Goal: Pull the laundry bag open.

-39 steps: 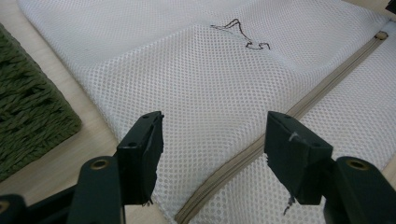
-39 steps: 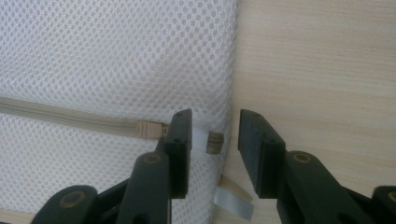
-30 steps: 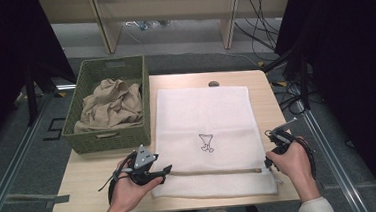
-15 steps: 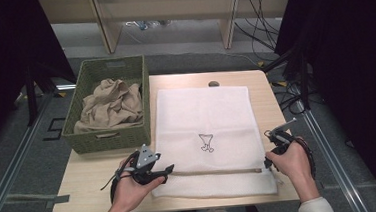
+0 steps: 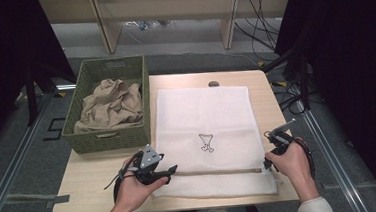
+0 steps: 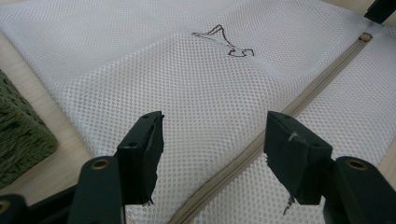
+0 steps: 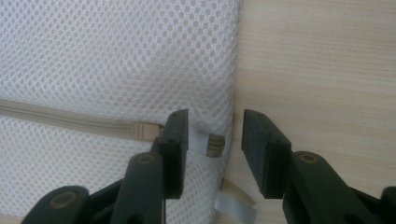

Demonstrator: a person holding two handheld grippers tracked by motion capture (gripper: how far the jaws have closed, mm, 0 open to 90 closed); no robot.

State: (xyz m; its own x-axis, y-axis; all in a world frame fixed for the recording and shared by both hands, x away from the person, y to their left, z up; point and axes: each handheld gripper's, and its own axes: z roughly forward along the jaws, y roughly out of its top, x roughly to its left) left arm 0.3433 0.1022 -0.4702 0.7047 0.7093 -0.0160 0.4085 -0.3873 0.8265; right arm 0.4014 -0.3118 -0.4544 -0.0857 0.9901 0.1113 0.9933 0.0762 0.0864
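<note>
A white mesh laundry bag lies flat on the wooden table, with a beige zipper running across its near end. My left gripper rests at the zipper's left end. Its jaws are open wide over the mesh, and the zipper passes between them untouched. My right gripper sits at the bag's right edge. Its jaws have just been opening, and the small beige zipper pull lies loose between them, with neither pad pressing on it.
A green woven basket holding a crumpled beige cloth stands at the table's left, close to the bag. Bare wood shows right of the bag. A small dark outline drawing marks the bag's middle.
</note>
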